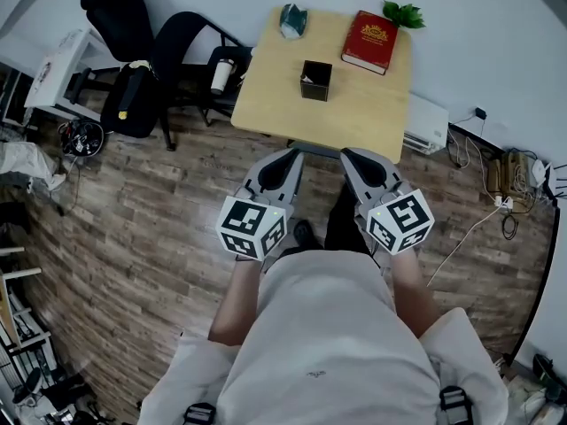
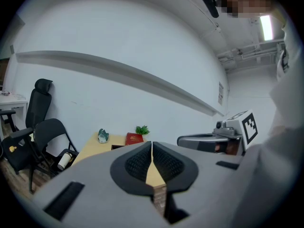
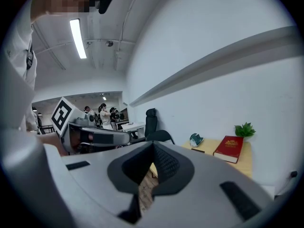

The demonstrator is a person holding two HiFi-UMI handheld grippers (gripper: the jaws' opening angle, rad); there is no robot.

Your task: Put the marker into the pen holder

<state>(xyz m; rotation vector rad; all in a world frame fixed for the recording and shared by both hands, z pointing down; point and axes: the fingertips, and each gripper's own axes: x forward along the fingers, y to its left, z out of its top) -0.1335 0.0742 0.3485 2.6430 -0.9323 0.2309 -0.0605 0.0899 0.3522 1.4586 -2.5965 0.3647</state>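
Note:
A black square pen holder (image 1: 315, 80) stands near the middle of a small wooden table (image 1: 354, 113) at the top of the head view. No marker shows in any view. My left gripper (image 1: 291, 156) and right gripper (image 1: 350, 156) hang side by side over the wooden floor, just short of the table's near edge. Both are shut with nothing between the jaws. In the left gripper view the closed left gripper (image 2: 152, 144) points toward the table (image 2: 95, 148) and the pen holder (image 2: 118, 147). The right gripper (image 3: 152, 146) is also closed in its own view.
On the table lie a red book (image 1: 369, 41), a green plant (image 1: 403, 13) and a teal crumpled object (image 1: 292, 20). Black chairs (image 1: 182, 47) stand left of it, one bearing a white cup (image 1: 221, 75). A white unit (image 1: 427, 124) and cables (image 1: 505, 202) are at the right.

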